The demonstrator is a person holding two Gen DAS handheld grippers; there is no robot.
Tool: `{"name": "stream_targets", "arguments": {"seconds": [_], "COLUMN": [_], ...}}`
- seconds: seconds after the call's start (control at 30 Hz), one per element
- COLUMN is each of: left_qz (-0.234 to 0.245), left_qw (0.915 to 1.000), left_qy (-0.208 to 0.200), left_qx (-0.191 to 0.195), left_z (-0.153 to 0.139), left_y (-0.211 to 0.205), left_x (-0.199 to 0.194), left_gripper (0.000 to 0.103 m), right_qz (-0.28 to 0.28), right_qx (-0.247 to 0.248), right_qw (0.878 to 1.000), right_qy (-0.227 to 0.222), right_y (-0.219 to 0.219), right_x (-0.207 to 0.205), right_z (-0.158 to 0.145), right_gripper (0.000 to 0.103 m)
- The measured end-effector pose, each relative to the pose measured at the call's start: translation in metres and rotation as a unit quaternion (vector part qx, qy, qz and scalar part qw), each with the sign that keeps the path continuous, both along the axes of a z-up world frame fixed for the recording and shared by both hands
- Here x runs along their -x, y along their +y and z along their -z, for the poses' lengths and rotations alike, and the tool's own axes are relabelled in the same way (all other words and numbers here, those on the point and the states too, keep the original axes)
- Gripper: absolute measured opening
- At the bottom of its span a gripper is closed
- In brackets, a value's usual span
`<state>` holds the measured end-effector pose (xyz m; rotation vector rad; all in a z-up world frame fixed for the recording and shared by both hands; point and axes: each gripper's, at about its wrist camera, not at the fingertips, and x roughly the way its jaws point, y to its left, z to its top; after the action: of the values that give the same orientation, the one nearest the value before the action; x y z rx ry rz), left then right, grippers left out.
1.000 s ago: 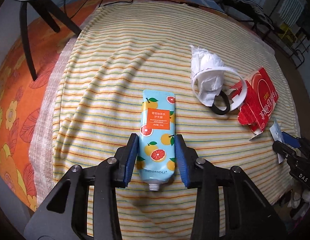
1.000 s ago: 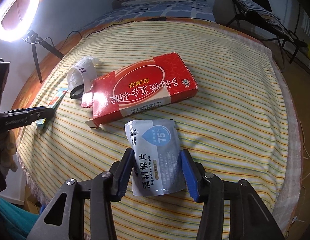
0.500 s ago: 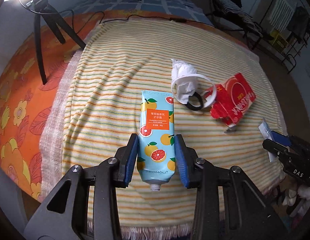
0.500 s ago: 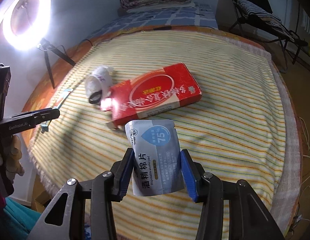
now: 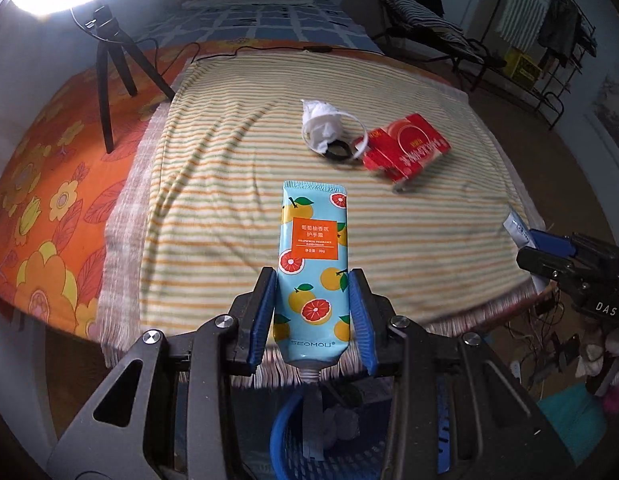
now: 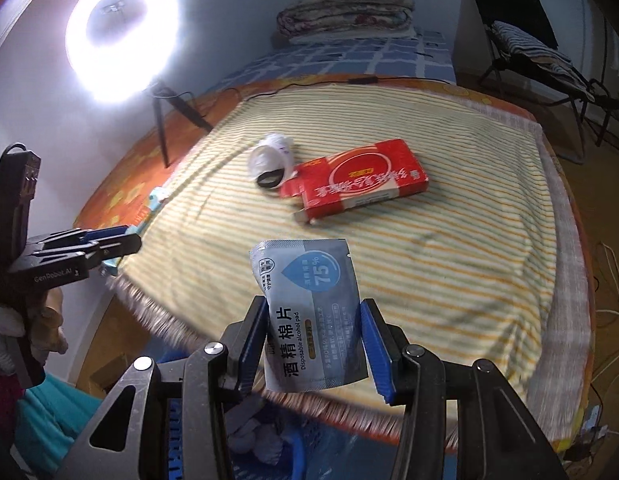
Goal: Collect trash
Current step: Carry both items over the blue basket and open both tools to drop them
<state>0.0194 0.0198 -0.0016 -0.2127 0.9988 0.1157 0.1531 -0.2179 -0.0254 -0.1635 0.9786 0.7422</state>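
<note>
Striped blanket [image 5: 229, 184] covers the bed; a ring light [image 6: 121, 36] stands far left. Left gripper [image 5: 313, 320] pinches a hand-cream tube [image 5: 313, 264]; right gripper [image 6: 315, 344] pinches an alcohol-pad pouch [image 6: 309, 312].

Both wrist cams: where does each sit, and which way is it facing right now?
Left wrist: on the left gripper, tilted down over the bed edge; it grips the tube above a blue basket.
Right wrist: on the right gripper, tilted down likewise, gripping the wipe pack; the left gripper shows at left.
Shared: red box, white wad, ring light.
</note>
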Motion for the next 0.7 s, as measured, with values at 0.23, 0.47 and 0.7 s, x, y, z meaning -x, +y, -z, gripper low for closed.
{"name": "stream_targets", "arguments": {"seconds": [0.23,0.47,0.7], "left_qz": [0.015,0.021,0.016], "left_qw": [0.9999,0.9996,0.9989], "left_qy": [0.001,0.019,0.037], "left_qx": [-0.004,0.006,0.022], "left_z": [0.015,0.042,0.069], "left_y": [-0.022,-0.035,-0.044], "left_x": [0.042,0.071,0.095], "left_gripper": [0.037,0.037,0.037], "right_qz": [-0.018,-0.042,-0.057], "right_qx": [-0.021,-0.016,-0.006], "right_qw": [1.000,0.999,0.998], "right_qy": [0.008,0.026,0.040], "right_y": [-0.007,0.000,0.003], "right_x": [0.048,0.081,0.109], "right_z": [0.006,0.025,0.043], "right_gripper": [0.048,0.048,0.048]}}
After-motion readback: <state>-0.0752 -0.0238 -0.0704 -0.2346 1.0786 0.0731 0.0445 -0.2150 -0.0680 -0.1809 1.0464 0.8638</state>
